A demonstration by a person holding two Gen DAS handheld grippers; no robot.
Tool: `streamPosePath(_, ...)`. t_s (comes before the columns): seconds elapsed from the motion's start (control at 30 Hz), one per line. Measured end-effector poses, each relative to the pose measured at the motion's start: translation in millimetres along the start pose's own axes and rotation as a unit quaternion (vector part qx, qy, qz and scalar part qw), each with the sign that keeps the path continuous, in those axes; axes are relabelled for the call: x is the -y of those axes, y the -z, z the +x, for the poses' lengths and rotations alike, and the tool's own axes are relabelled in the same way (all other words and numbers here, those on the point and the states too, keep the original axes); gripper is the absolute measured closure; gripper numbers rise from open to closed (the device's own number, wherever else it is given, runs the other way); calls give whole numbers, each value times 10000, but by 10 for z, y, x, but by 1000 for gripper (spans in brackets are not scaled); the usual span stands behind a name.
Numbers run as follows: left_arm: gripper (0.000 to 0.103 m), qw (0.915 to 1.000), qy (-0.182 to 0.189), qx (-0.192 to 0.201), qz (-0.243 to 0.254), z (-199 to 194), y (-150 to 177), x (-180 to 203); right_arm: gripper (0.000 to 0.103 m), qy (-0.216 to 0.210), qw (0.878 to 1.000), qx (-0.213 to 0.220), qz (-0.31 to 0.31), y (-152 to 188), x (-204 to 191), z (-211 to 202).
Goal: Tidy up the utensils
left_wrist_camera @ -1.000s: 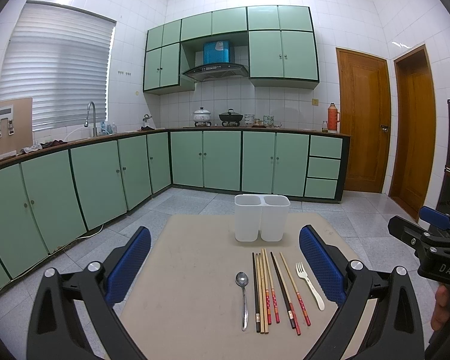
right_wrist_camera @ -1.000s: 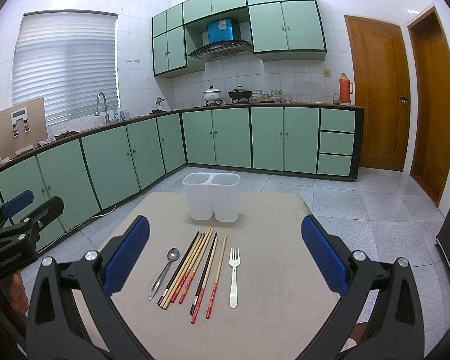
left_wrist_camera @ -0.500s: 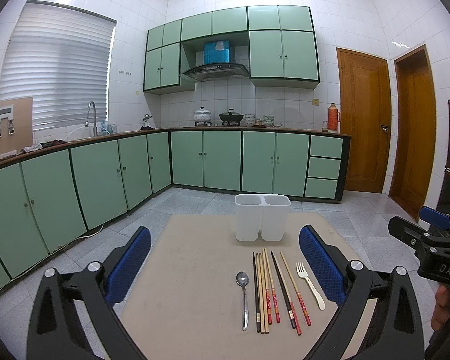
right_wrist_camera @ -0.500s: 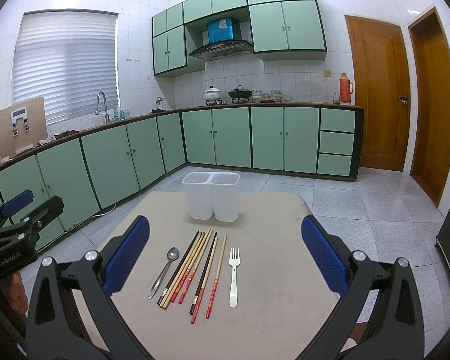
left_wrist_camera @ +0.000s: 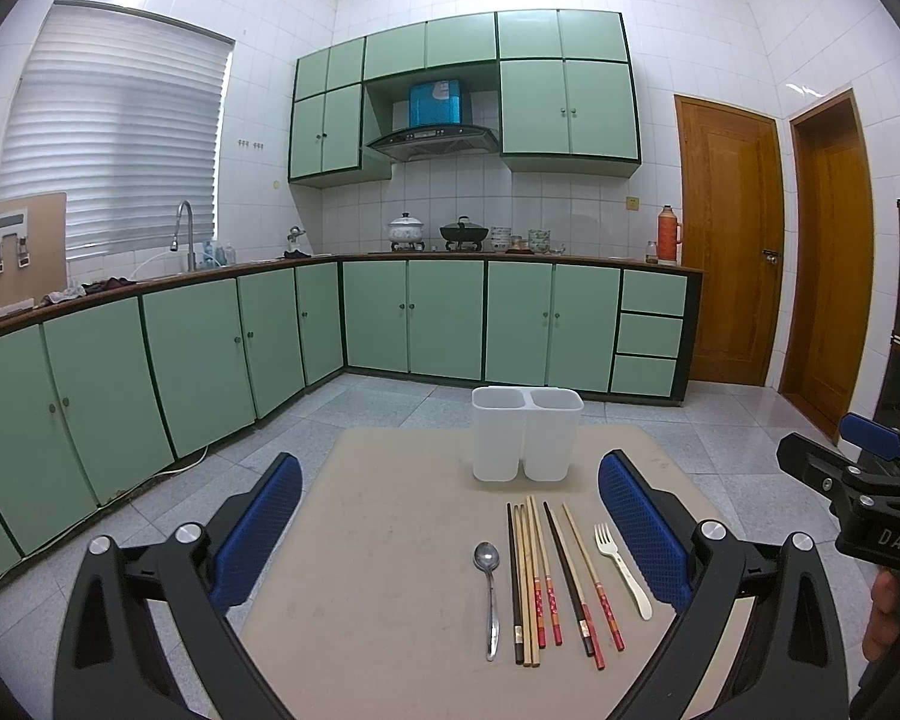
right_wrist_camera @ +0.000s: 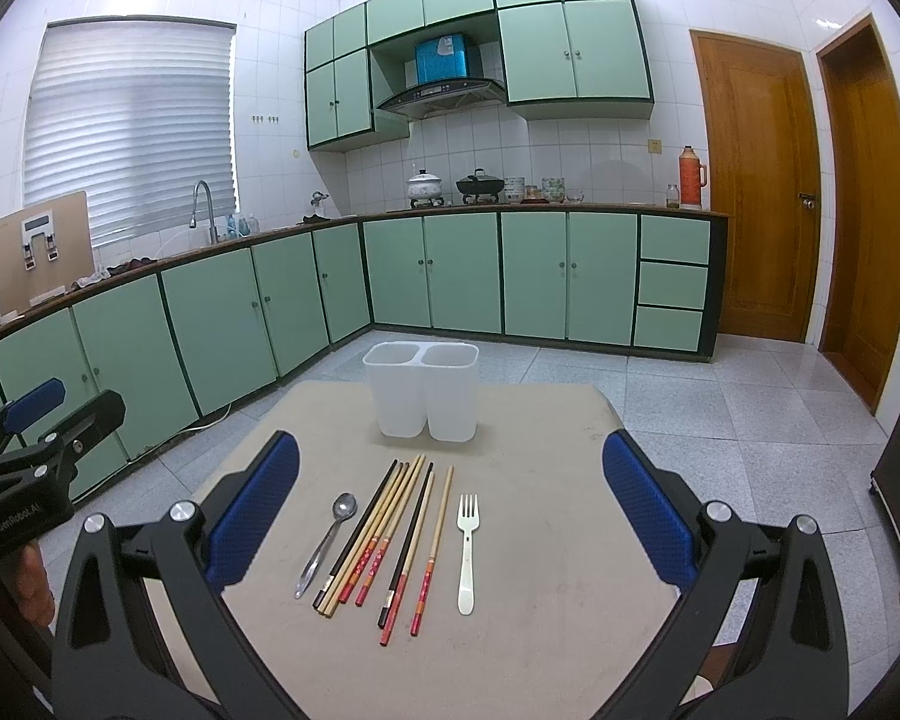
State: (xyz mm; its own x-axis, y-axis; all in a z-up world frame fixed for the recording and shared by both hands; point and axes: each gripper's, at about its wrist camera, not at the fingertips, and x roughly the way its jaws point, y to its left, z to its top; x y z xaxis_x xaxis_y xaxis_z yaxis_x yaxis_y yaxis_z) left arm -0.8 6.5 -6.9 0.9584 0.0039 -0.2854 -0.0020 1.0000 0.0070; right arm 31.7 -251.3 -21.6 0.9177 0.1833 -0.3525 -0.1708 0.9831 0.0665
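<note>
A metal spoon [left_wrist_camera: 489, 582] [right_wrist_camera: 329, 540], several chopsticks [left_wrist_camera: 537, 576] [right_wrist_camera: 384, 531] and a white fork [left_wrist_camera: 621, 567] [right_wrist_camera: 466, 546] lie side by side on a beige table [left_wrist_camera: 366, 570] [right_wrist_camera: 558, 570]. A white two-compartment holder [left_wrist_camera: 525, 441] [right_wrist_camera: 423, 390] stands upright behind them, both compartments empty. My left gripper [left_wrist_camera: 450, 528] is open and empty, above the table to the left of the utensils. My right gripper [right_wrist_camera: 450, 516] is open and empty, above the utensils. Each gripper also shows at the edge of the other's view.
Green kitchen cabinets [left_wrist_camera: 210, 348] run along the left and back walls under a counter with a sink tap [left_wrist_camera: 183, 228] and pots [left_wrist_camera: 462, 234]. Two wooden doors [left_wrist_camera: 732, 240] stand at the right. Grey tiled floor surrounds the table.
</note>
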Motion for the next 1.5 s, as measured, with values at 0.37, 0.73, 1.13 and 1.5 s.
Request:
streamPosePath(0.37,6,10000,-16,-33,-5,93,5,-77,5,17,10000,-34,-9,124,22,37)
streamPosePath(0.73,6,9980,-258,-575,-45,621,198,-242,5,221,9985,-497,-96,185,77,494)
streamPosePath(1.13,8,9811,-233,-1922,-25,1771,623,-298,26,114,9862,-1651,-101,443,78,1606)
streamPosePath(1.5,18,9596,-33,-2813,53,2379,991,-195,48,136,9590,-2826,154,849,123,2620)
